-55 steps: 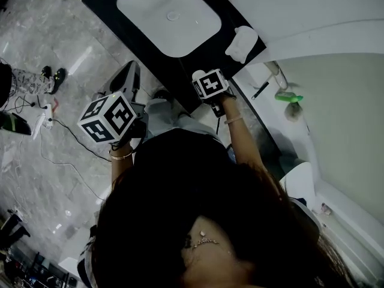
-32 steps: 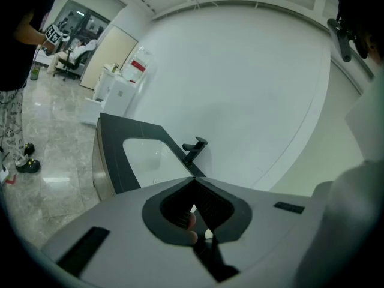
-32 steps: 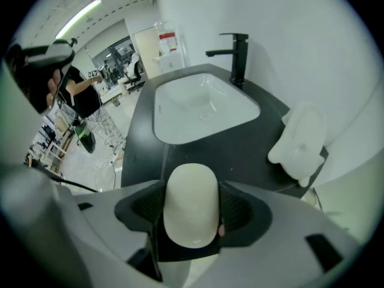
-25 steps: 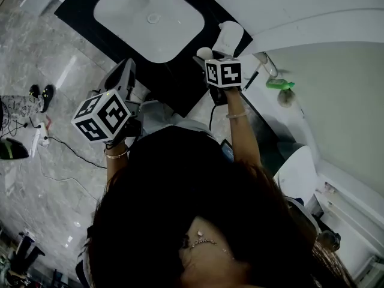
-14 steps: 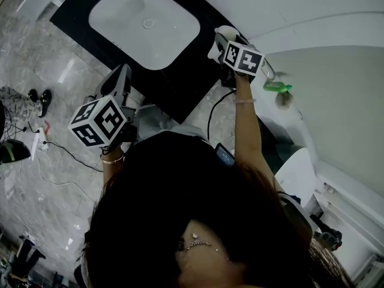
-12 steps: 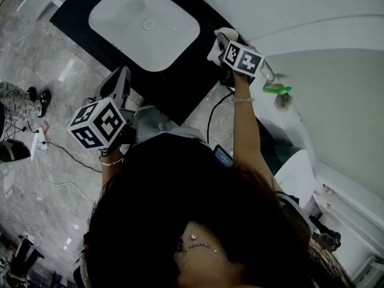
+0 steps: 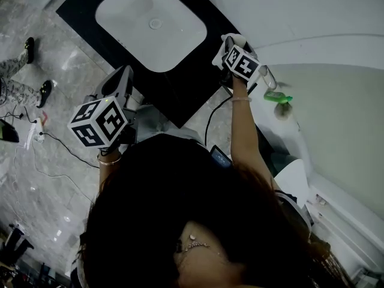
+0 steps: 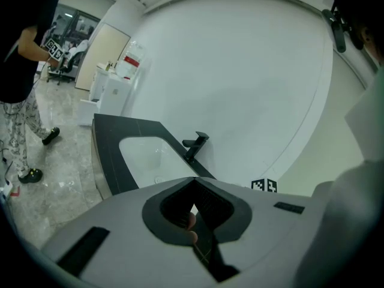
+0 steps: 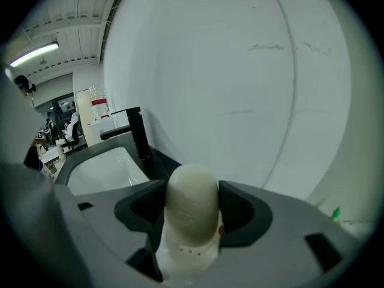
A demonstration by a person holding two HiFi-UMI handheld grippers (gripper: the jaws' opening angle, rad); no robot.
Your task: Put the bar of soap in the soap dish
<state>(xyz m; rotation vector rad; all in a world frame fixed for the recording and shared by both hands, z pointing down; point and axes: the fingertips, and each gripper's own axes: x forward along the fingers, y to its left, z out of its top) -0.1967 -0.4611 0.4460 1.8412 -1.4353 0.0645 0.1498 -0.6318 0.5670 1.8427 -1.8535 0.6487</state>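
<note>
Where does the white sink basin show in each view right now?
Head view: the basin is at the top, left of centre.
Left gripper view: left of centre, below and left of the black faucet.
Right gripper view: lower left, left of the bar of soap.
Shared landmark: the black countertop around the basin.

Right gripper clamped, arm outstretched, left gripper closed

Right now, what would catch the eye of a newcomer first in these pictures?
The pale oval bar of soap, clamped in the right gripper above the right end of the black counter. Left of it, the white rectangular sink. The left gripper hangs back, shut and empty.
</note>
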